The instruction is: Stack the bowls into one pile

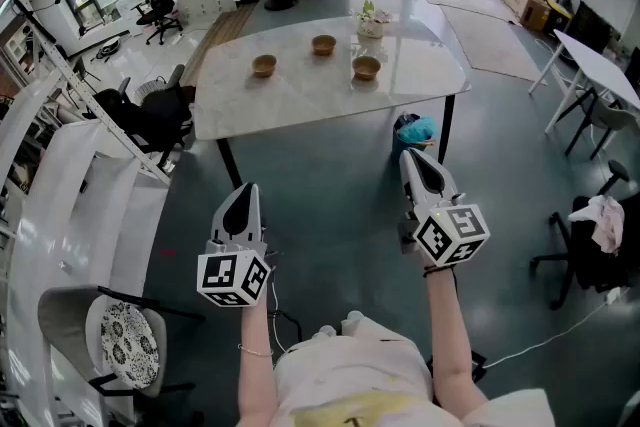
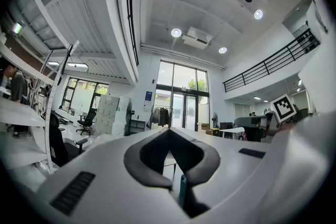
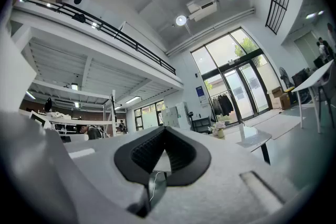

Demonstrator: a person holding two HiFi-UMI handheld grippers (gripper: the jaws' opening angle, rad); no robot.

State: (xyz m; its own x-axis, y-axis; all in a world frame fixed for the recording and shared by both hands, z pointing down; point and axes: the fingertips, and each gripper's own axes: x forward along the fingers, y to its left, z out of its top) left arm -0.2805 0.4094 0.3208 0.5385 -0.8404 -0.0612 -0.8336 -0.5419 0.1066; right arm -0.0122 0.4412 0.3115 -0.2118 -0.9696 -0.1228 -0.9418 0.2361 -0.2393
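Three brown bowls stand apart on the white marble table: one at the left, one further back, one at the right. Both grippers hang low over the floor, well short of the table's near edge. My left gripper points level towards the table, its jaws together with nothing between them. My right gripper is also shut and empty. In the right gripper view the table lies ahead to the right. No bowl shows in either gripper view.
A small potted plant sits at the table's back right. A blue bundle lies under the table's near right corner. A black office chair stands left of the table, another chair with cloth at the right.
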